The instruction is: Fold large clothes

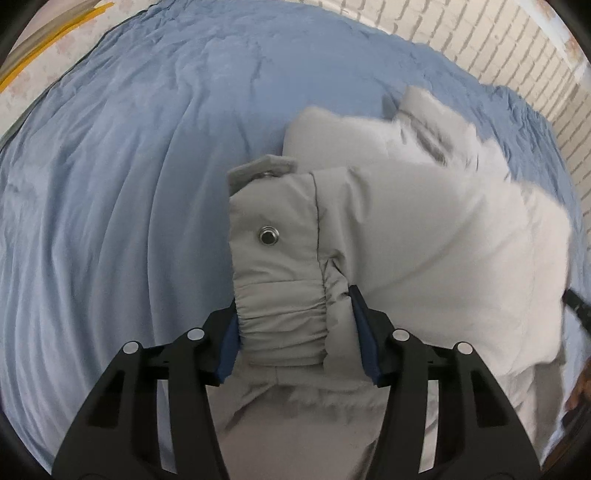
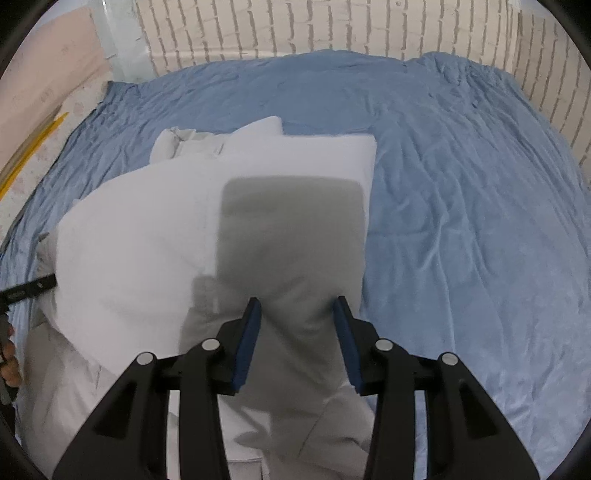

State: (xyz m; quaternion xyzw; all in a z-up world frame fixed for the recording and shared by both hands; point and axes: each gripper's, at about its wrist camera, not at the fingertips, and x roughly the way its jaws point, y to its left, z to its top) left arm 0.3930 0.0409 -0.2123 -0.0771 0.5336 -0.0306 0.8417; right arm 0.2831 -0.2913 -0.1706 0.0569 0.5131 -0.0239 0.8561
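Overhead, blue bedsheet (image 2: 461, 221), brick wall (image 2: 295, 29).

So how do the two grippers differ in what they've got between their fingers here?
The left gripper straddles the jacket's gathered sleeve cuff, beside a metal snap; the right gripper straddles a plain, smooth fold of the jacket. The left pads touch the cuff's sides; the right's contact is unclear. Both point down over the blue sheet.

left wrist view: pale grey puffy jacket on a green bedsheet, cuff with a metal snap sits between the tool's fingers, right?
Not quite: the bedsheet is blue, not green, as the left wrist view shows. The rest holds: the jacket is pale grey and its snap-buttoned cuff sits between the left tool fingers.
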